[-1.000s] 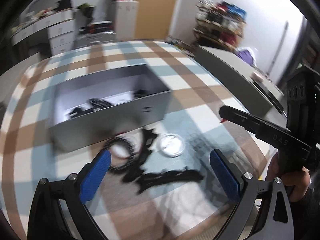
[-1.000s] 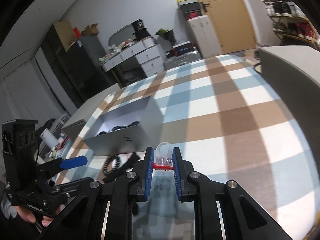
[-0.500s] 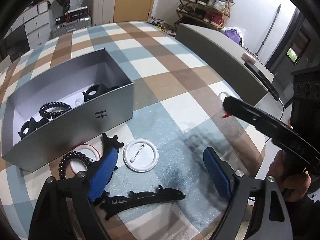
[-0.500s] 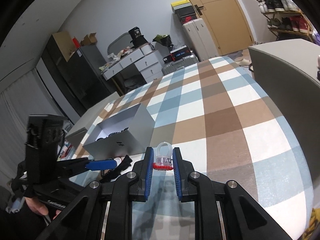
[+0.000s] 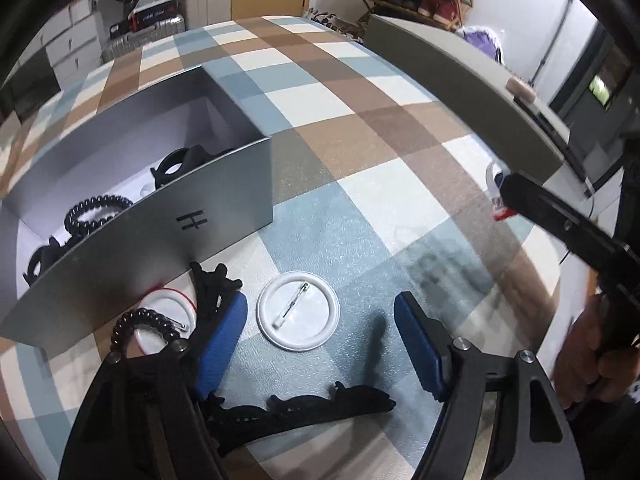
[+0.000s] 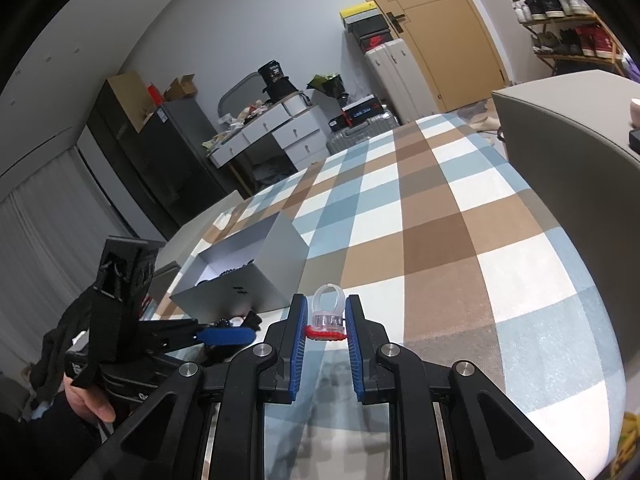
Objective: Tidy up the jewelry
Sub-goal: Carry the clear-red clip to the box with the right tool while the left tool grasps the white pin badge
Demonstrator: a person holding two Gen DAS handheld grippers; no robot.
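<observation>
My left gripper points down at the checked tablecloth. Its jaws are closing, and a white pin badge lies between the blue pads without touching them. A red-rimmed badge, a black spiral hair tie, a black claw clip and a long black hair clip lie around it. The open grey box behind them holds black hair ties and clips. My right gripper is shut on a clear ring with a red base, held above the table to the right.
A grey cabinet runs along the table's right side. The tablecloth's rounded edge falls away at the right. A hand holds the right gripper's handle. Drawers, suitcases and a shoe rack stand further back.
The left gripper has come closer to the table and tilted down over the white badge, and its jaws have narrowed. The right gripper still holds the ring.
</observation>
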